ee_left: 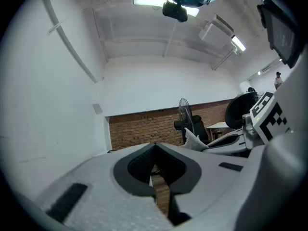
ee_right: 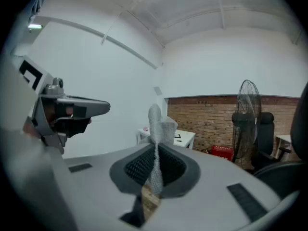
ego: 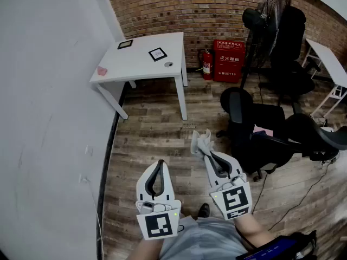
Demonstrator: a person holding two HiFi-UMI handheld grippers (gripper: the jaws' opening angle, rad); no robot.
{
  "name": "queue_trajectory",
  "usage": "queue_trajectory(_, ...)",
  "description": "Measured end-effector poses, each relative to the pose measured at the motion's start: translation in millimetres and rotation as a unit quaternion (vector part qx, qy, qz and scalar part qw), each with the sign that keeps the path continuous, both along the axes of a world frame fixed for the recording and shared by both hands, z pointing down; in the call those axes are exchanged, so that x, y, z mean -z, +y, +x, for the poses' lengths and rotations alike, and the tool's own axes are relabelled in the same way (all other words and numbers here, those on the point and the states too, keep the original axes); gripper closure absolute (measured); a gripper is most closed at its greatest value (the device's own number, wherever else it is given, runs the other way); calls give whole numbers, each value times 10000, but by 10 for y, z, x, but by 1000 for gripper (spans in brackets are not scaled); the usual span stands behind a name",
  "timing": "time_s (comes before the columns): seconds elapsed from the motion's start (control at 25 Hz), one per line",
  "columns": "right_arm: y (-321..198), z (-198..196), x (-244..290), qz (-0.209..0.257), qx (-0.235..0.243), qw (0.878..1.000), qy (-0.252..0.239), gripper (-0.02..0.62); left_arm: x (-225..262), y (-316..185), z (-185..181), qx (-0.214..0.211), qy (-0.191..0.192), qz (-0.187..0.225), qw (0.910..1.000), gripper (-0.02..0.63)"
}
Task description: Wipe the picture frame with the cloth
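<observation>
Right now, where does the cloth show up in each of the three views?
Head view: cloth lower centre, pinched at the right gripper's tips.
Left gripper view: cloth right of centre, small.
Right gripper view: cloth dead centre, clamped between the jaws.
Shared landmark: the standing fan against the brick wall.

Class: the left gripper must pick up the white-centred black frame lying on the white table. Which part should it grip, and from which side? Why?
Probably the near border of the frame, coming from above at the open front of the table. It lies flat, so only an edge offers purchase. The left gripper is shut and empty, so its jaws must open first.
</observation>
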State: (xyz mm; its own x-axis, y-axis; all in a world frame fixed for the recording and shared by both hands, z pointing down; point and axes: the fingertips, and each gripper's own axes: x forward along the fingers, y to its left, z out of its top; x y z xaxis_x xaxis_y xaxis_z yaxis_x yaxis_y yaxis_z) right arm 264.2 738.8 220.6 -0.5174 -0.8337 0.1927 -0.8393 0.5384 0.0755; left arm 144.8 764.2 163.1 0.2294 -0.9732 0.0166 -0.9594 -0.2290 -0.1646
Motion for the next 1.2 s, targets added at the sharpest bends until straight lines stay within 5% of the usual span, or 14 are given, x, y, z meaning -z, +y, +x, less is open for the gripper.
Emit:
queue_trajectory(0.68, -167, 35, -138, -133, 180, 9997, -54, 571, -200, -176, 31, 91, 82, -248, 9996, 597)
queue_trajectory(1.2, -1399, -498, -537, -534, 218, 9983, 87, 571, -500, -1501, -640, 189, 240, -555, 9980, 597)
